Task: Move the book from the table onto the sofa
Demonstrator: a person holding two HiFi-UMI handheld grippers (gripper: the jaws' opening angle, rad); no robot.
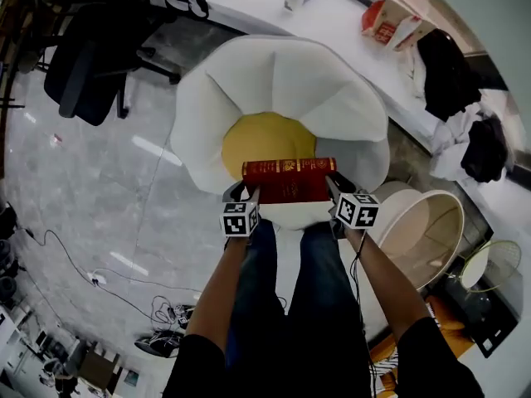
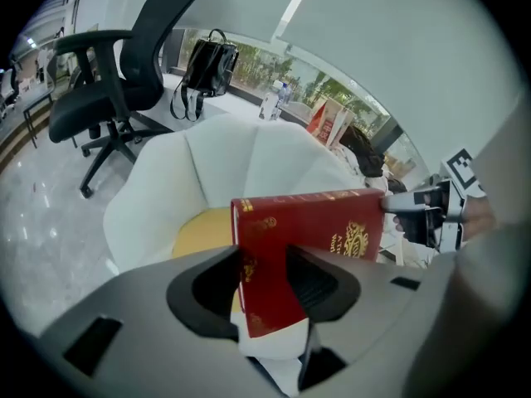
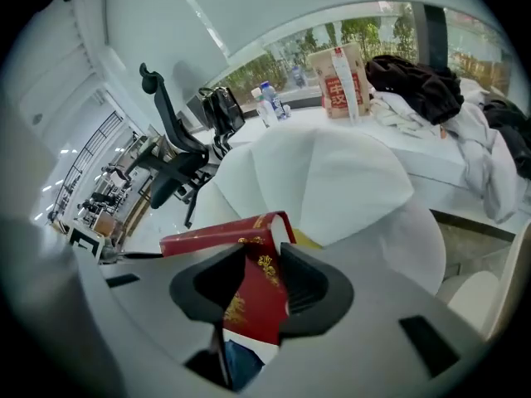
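Note:
A dark red book (image 1: 288, 179) with gold print hangs between my two grippers, spine up, just above the front of the white petal-shaped sofa (image 1: 274, 81) and its yellow seat cushion (image 1: 264, 142). My left gripper (image 1: 236, 193) is shut on the book's left end; in the left gripper view the book (image 2: 307, 243) sits clamped between the jaws of the left gripper (image 2: 264, 280). My right gripper (image 1: 336, 191) is shut on the right end, and the right gripper view shows the book (image 3: 249, 280) wedged between the jaws of the right gripper (image 3: 259, 284).
A black office chair (image 1: 87, 52) stands on the grey floor at the left. A long white counter (image 1: 348, 23) behind the sofa carries bottles, a red-and-white bag (image 1: 390, 23) and dark clothes (image 1: 452, 77). A round white basket (image 1: 427, 230) stands at the right. Cables (image 1: 124, 284) lie on the floor.

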